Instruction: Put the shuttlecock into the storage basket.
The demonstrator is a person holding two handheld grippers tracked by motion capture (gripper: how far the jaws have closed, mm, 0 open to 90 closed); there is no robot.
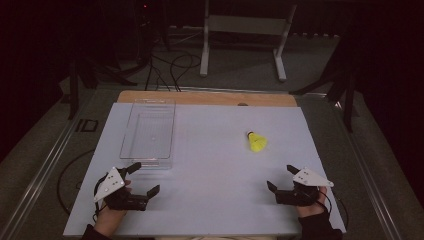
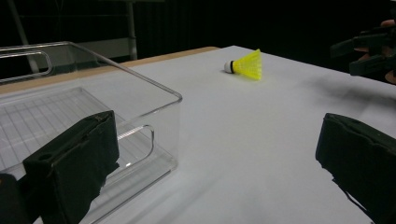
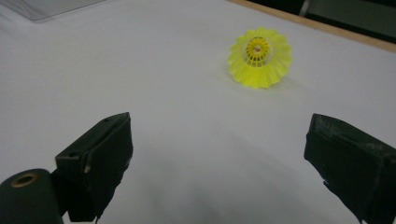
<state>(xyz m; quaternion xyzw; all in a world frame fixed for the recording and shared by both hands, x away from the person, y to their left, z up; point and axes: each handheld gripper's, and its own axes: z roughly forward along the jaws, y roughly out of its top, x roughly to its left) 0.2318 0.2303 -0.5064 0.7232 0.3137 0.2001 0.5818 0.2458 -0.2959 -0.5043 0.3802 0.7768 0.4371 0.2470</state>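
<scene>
1. Left gripper (image 1: 146,179) sits at the near left of the white tabletop (image 1: 210,175), jaws spread wide and empty, just beside the clear plastic bin (image 1: 148,132).
2. Yellow shuttlecock (image 1: 257,142) lies on its side, well apart from the bin; nothing has been picked up yet.
3. Right gripper (image 1: 281,177), jaws apart and empty, faces it.
4. Dark room, cables on the floor behind.

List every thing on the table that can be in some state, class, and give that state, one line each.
shuttlecock: lying on its side on the white table top, untouched.
clear bin: upright, empty, no lid on it.
left gripper: jaws wide open, nothing between them, beside the bin's near end.
right gripper: jaws wide open, nothing held, short of the shuttlecock.
</scene>
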